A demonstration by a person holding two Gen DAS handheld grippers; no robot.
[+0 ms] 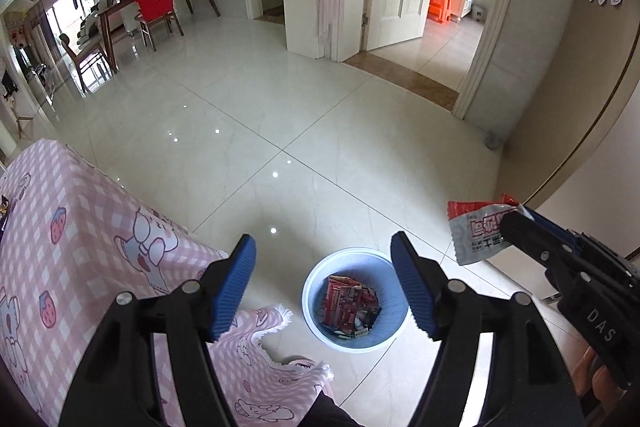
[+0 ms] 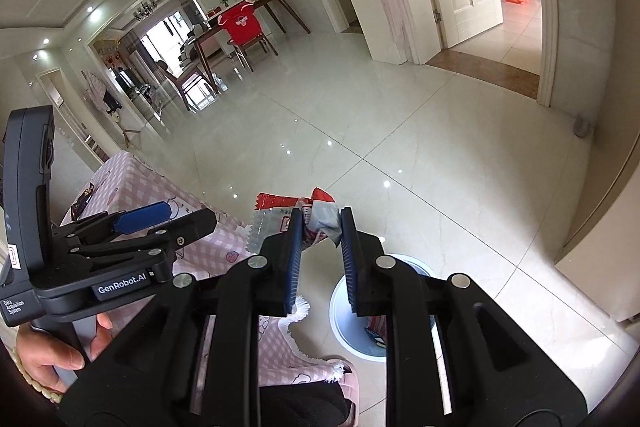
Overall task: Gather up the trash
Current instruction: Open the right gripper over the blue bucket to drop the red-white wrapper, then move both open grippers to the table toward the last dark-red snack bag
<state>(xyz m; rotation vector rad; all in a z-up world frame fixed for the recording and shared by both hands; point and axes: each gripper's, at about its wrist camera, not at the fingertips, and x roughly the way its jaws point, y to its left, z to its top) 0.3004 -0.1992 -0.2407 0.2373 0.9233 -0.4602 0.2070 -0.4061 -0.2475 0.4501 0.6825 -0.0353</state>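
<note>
the left claw (image 1: 324, 283) hangs empty with jaws wide above the blue bin (image 1: 316, 291), which holds red wrappers (image 1: 348, 303) on the floor. the right claw (image 2: 320, 247) pinches a wrapper (image 2: 316, 213) beside the table (image 1: 60, 227).

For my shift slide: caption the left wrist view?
Open left gripper above blue bin of wrappers; right gripper holds wrapper.

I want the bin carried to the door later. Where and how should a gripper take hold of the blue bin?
Grip the blue bin by its rim, coming straight down from above. It stands upright on the floor with its mouth open, so one finger can go inside the wall and one outside. Probably take a stretch away from the tablecloth that hangs beside it.
</note>
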